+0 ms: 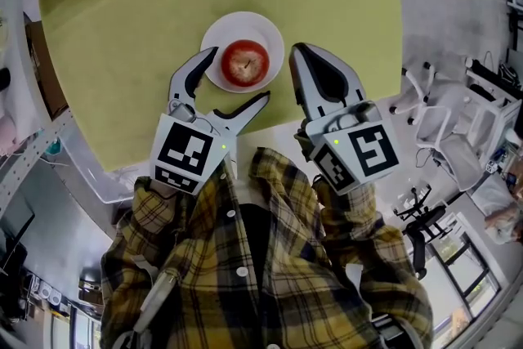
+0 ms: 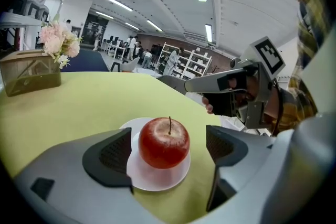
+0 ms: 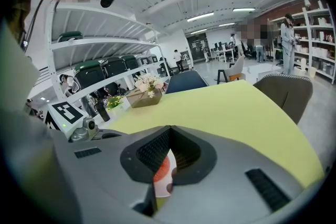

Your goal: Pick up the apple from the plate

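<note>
My left gripper [image 1: 237, 78] has its jaws spread wide, one on either side of the apple [image 2: 164, 142], with the pads clear of the skin. I judge they are that wide so the fruit fits between them before I squeeze. The apple sits stem up in the middle of the plate [image 2: 157, 181] on the table [image 1: 122, 53], so I come at it from the near side, tilted down. My right gripper [image 1: 298, 55] has its jaws pressed together on nothing and hangs just beside the plate, parked out of the way, I think, since one gripper is enough here. Count: one apple, one plate, two grippers, one box of flowers [image 2: 31, 73] at the far corner
</note>
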Demonstrator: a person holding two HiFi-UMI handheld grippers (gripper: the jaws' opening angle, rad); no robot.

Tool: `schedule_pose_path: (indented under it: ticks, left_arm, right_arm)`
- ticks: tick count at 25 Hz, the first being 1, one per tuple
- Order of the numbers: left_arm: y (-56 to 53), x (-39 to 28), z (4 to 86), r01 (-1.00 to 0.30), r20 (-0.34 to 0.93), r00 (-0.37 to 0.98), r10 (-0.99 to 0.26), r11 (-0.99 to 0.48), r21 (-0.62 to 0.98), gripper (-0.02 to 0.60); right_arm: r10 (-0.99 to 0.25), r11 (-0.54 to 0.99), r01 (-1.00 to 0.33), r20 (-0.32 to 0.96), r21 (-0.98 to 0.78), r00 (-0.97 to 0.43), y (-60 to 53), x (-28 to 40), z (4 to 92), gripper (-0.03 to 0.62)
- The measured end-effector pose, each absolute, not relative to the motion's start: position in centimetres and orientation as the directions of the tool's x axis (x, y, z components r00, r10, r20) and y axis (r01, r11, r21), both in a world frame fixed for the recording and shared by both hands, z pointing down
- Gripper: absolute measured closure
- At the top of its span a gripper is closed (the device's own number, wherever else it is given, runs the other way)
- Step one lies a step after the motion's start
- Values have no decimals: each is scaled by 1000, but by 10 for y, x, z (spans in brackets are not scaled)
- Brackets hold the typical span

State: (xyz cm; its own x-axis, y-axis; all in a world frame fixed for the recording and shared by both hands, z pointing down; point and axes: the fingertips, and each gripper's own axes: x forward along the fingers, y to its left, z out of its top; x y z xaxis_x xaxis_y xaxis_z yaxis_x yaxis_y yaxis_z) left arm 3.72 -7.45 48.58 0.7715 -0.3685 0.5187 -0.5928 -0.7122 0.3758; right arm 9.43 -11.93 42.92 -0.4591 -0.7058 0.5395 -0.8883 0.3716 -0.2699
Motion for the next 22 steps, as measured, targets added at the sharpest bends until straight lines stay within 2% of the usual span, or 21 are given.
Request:
schedule_pose_path:
  ticks: [22]
  left_arm:
    - [-75, 47, 516, -583, 568, 749, -341, -746, 322, 146]
  right_arm:
    - [-695, 362, -885, 548, -293, -466, -117, 95, 448, 597]
